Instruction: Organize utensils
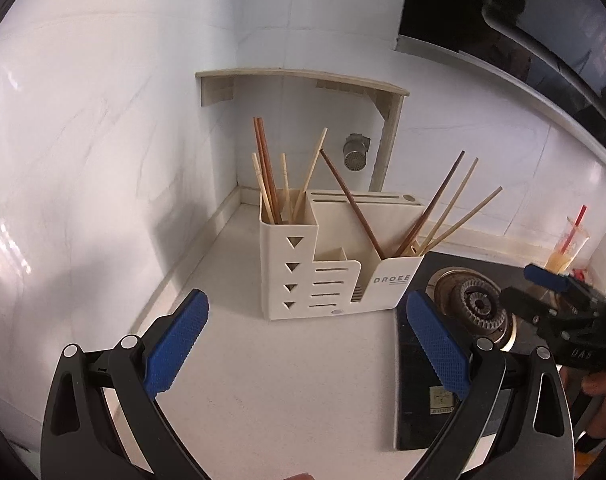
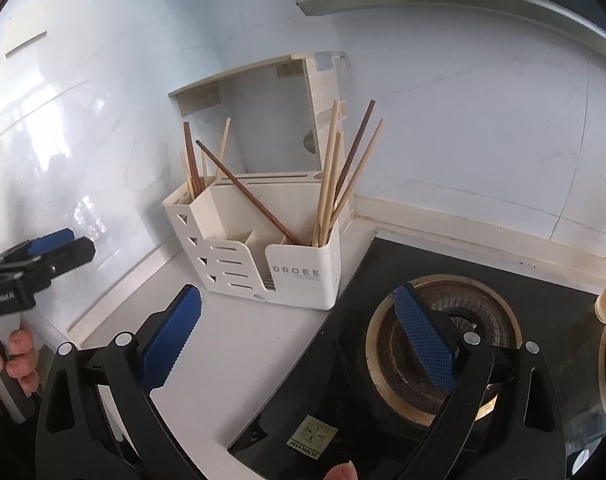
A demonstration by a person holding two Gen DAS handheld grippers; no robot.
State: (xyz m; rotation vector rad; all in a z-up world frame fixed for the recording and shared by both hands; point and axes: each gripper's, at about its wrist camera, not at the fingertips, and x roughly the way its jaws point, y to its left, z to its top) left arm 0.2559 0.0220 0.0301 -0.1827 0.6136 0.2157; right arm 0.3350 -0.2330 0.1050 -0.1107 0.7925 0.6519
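Utensil holder (image 1: 335, 276) — cream plastic, lettered DROEE, standing on the white counter (image 1: 295, 380) in the corner where two pale walls meet, at 12 o'clock from the left gripper (image 1: 307, 344). Tall compartment at its 9 o'clock side: a cluster of chopsticks (image 1: 271, 184), pale and reddish-brown, upright to slightly tilted. Low front compartment at 3 o'clock: a second bunch of chopsticks (image 1: 443, 216) fanning toward 1 o'clock. One dark chopstick (image 1: 351, 204) leans the other way, its top toward 11 o'clock, crossing in front of the slotted back block.

Left gripper: jaws spread wide, blue pads bare, nothing between them, low over the counter.

Right gripper (image 2: 299, 344): jaws likewise spread wide and holding nothing, one finger over the counter, the other over the gas burner (image 2: 443, 340) set in the black stove top (image 2: 343, 380); the holder lies at 12 o'clock, just beside the stove's edge.

Left view only — a drink cup with red straw (image 1: 571, 240) at 3 o'clock, a drain fitting (image 1: 357, 152) on the wall under a small shelf (image 1: 303, 76).

Right view only — a hand (image 2: 11, 356) at 9 o'clock on the other gripper's handle.
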